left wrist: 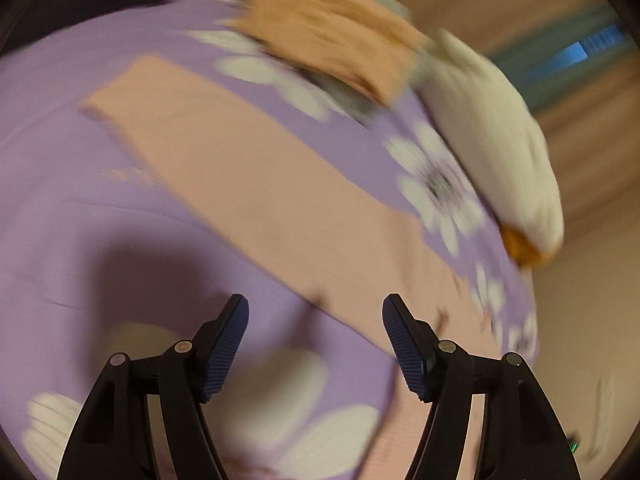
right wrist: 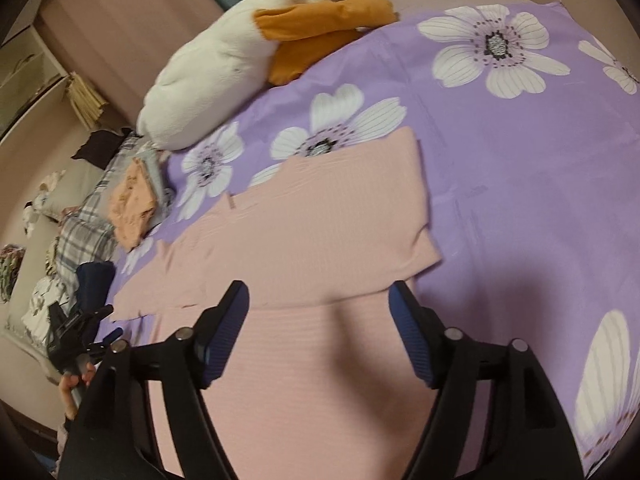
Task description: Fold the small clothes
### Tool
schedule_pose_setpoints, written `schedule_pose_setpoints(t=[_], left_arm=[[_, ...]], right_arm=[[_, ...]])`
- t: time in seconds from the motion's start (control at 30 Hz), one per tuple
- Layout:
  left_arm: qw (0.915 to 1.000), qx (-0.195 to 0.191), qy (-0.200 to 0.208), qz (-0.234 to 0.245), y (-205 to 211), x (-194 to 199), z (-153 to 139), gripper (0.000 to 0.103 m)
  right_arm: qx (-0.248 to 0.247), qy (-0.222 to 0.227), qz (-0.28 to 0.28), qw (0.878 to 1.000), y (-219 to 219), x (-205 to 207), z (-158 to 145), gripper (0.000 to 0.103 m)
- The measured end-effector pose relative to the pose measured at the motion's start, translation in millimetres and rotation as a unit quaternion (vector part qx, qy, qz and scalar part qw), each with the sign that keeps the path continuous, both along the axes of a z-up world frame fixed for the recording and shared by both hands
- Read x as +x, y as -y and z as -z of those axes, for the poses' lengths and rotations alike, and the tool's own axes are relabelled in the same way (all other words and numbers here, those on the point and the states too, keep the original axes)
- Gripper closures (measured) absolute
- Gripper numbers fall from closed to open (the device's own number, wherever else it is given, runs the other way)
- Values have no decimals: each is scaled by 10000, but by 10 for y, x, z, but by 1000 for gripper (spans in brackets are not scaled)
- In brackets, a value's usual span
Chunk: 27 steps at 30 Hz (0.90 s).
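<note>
Pink garment (right wrist: pixel 320 240) spread flat on purple floral sheet (right wrist: pixel 520 168), directly beneath and ahead of right gripper (right wrist: pixel 318 300), jaws apart, empty. Left gripper (left wrist: pixel 316 312) likewise spread wide, hovering over sheet, garment just beyond its fingertips.

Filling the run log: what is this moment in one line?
left gripper: open, empty | right gripper: open, above pink garment | garment flat on purple floral sheet | stage: pre-grasp
</note>
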<state>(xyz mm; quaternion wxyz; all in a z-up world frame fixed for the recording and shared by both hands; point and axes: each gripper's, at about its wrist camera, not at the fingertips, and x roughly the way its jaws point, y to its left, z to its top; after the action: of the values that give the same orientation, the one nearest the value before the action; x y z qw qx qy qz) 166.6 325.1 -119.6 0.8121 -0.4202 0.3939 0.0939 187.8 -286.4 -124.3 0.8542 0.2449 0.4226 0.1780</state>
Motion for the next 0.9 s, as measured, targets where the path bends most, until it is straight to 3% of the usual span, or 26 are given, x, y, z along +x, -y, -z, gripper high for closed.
schedule_pose_setpoints(t=[0.13, 0.33, 0.43, 0.6, 0.77, 0.8, 0.87, 0.9], left_arm=[[9956, -575, 260, -685, -531, -168, 169, 35], [9858, -1156, 629, -1046, -925, -82, 413, 35], [9835, -1184, 773, -1127, -1045, 34, 432, 35], [9729, -1360, 1076, -1528, -1197, 106, 482, 35], [9759, -1118, 950, -1614, -1198, 160, 441, 35], [9771, -1057, 897, -1617, -1189, 167, 429, 37], [9805, -860, 736, -1608, -1160, 207, 398, 58], [9838, -731, 620, -1513, -1136, 253, 380, 79]], right_arm=[[198, -94, -84, 9997, -166, -85, 20, 18], [308, -325, -172, 9988, -378, -167, 105, 14], [341, -318, -148, 9988, -416, -186, 103, 12], [430, -223, -98, 9988, -406, -207, 64, 10], [433, -212, -58, 9988, -397, -199, 87, 10], [452, -247, -37, 9987, -393, -201, 105, 10], [507, -382, -18, 9980, -389, -194, 168, 10], [523, -429, 3, 9977, -388, -197, 198, 10]])
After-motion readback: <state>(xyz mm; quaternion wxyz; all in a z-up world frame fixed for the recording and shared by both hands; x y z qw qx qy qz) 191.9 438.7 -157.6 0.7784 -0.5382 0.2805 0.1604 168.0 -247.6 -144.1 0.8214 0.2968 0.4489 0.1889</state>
